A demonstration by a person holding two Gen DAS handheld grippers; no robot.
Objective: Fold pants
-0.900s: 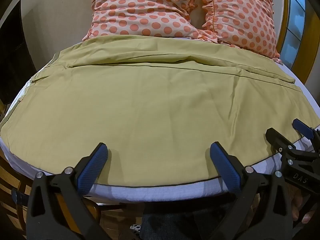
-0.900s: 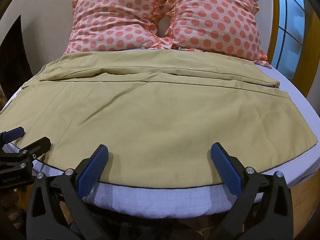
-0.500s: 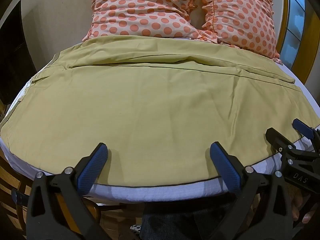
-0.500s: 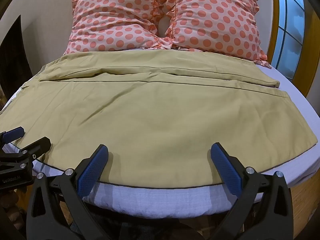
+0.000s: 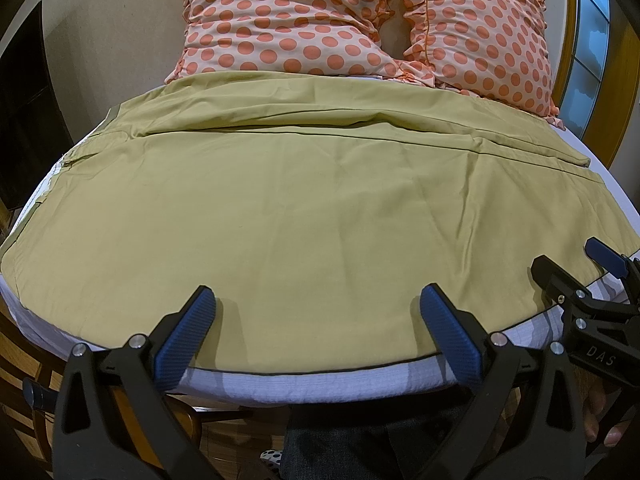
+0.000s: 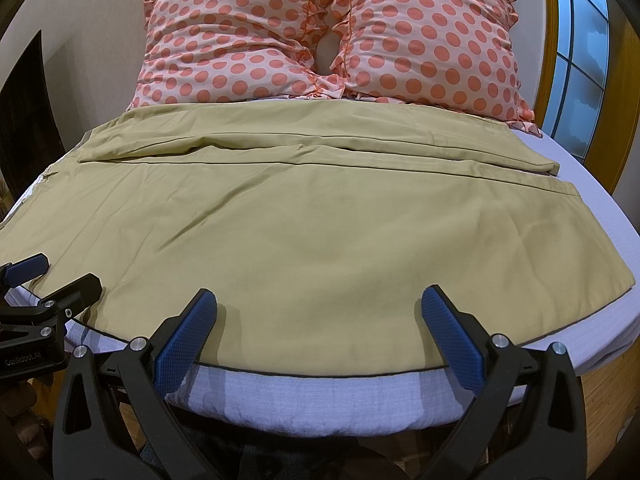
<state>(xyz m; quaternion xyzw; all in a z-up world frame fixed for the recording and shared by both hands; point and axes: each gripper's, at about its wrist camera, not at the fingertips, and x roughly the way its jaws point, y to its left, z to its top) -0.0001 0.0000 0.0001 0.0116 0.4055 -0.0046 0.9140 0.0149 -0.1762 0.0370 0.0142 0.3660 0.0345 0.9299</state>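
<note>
Olive-yellow pants [image 5: 312, 216] lie spread flat across a bed, the two legs running left to right, one behind the other; they also show in the right wrist view [image 6: 304, 232]. My left gripper [image 5: 316, 308] is open and empty, just above the near edge of the pants. My right gripper [image 6: 318, 308] is open and empty over the near edge too. The right gripper shows at the right of the left wrist view [image 5: 576, 272], and the left gripper at the left of the right wrist view [image 6: 52, 276].
The bed has a pale lavender sheet [image 6: 320, 396]. Two pink pillows with orange dots [image 6: 328, 36] stand at the far end. A window with a wooden frame [image 6: 576, 60] is on the right, a dark opening [image 5: 20, 120] on the left.
</note>
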